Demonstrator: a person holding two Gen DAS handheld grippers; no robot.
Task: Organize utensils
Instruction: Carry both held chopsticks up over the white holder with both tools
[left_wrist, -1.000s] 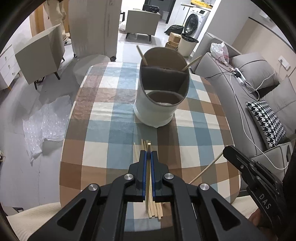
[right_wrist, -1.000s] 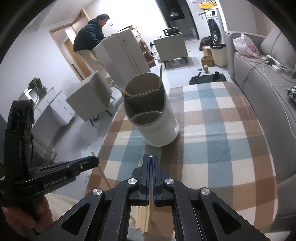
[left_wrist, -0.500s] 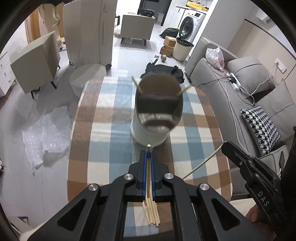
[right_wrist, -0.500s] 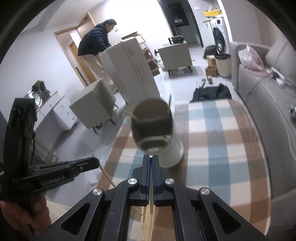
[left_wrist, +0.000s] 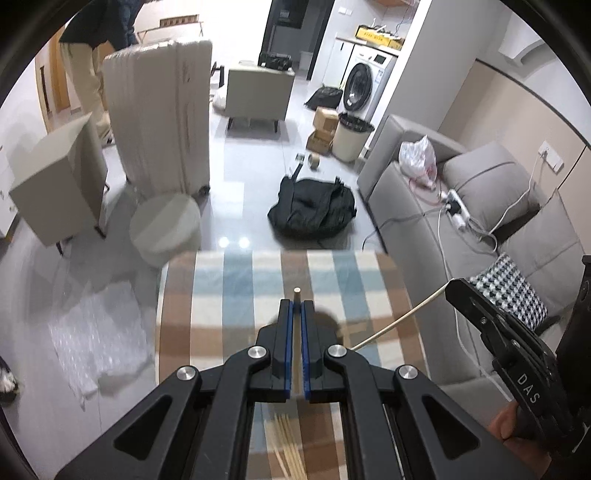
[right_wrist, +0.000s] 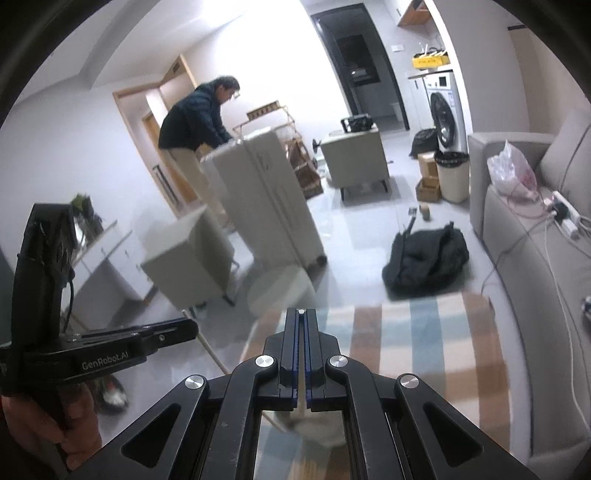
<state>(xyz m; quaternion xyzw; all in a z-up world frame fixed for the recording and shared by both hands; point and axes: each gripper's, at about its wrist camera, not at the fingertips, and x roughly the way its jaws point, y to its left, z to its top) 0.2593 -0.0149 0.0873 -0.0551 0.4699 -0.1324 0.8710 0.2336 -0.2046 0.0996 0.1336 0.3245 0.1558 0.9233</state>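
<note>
Two grippers — one chopstick (left_wrist: 296, 295) each.

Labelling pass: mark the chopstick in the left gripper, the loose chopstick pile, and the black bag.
chopstick in left gripper (left_wrist: 296, 291): left wrist view, tip beyond the fingers.
chopstick pile (left_wrist: 288, 443): left wrist view, middle of the bundle on the tablecloth.
black bag (right_wrist: 424, 258): right wrist view, centre of its body.

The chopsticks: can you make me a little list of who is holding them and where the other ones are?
left gripper: shut on one chopstick, tip poking out in front
right gripper: shut on one chopstick
loose chopsticks: bundle lying on the checked tablecloth, under the left gripper
utensil holder: not clearly in view
</note>
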